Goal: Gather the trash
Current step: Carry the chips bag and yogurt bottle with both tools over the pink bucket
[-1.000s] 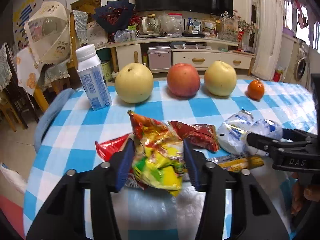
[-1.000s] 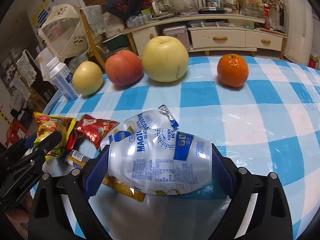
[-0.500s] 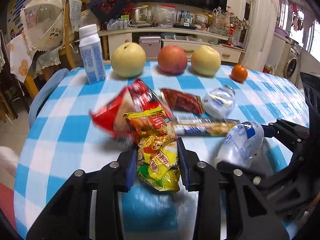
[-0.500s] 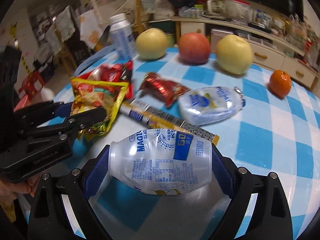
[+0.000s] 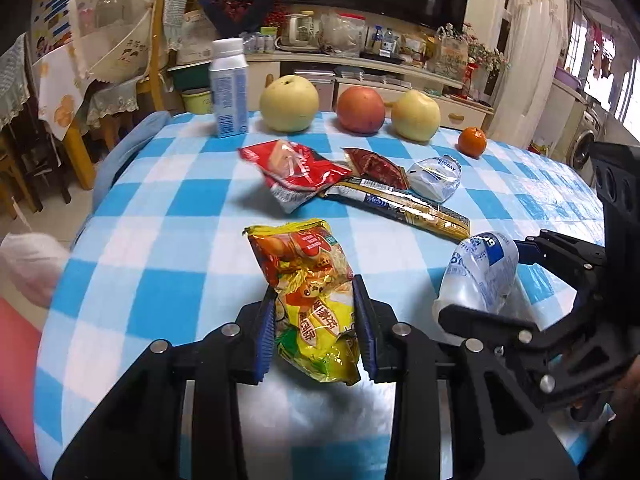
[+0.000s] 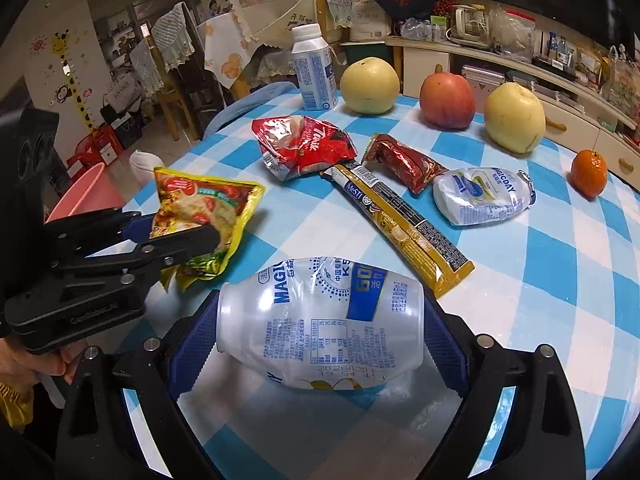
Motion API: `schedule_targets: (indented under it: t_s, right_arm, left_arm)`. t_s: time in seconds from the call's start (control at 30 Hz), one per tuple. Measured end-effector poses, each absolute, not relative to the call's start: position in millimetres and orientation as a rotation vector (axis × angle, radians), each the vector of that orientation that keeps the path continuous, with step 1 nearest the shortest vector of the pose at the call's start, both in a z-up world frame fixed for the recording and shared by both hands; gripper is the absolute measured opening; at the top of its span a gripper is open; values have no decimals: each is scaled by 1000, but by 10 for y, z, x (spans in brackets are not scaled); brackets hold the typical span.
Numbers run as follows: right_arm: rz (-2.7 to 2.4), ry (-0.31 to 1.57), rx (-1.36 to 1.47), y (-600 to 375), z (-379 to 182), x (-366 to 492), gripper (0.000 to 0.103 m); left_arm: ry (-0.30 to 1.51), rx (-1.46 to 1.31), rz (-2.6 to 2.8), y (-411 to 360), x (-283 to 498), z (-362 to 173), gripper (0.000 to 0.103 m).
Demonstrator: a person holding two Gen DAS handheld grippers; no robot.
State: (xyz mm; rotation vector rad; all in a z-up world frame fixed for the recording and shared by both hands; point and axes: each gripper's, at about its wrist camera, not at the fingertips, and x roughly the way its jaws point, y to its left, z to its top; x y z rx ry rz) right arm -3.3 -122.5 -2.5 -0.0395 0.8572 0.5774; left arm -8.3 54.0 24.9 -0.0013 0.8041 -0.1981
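My left gripper (image 5: 315, 312) is shut on a yellow and red snack bag (image 5: 308, 288), held above the near part of the checked table; it also shows in the right wrist view (image 6: 200, 216). My right gripper (image 6: 320, 320) is shut on a crushed white plastic bottle (image 6: 320, 320), which shows at the right of the left wrist view (image 5: 480, 272). On the table lie a red wrapper (image 6: 304, 148), a dark red wrapper (image 6: 404, 160), a long gold wrapper (image 6: 404, 224) and a crushed white packet (image 6: 480, 196).
At the far edge stand a white and blue milk bottle (image 5: 228, 88), two yellow pears (image 5: 289, 104), a red apple (image 5: 360, 109) and a small orange (image 5: 472, 142). A pink bin (image 6: 86, 196) is on the floor left of the table. Chairs and a TV cabinet stand beyond.
Both grippers have pulled back towards me and upward with their loads. The red wrapper that was dragged along with the snack bag has dropped back onto the table.
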Motion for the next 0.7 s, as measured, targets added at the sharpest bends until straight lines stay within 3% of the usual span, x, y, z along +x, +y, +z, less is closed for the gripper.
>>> schedule_targets:
  t_s: [0.7]
  right_arm:
    - [545,849,-99,-753,78,-452,92]
  left_arm:
    - [738,-97,-11,1424,-481,544,36]
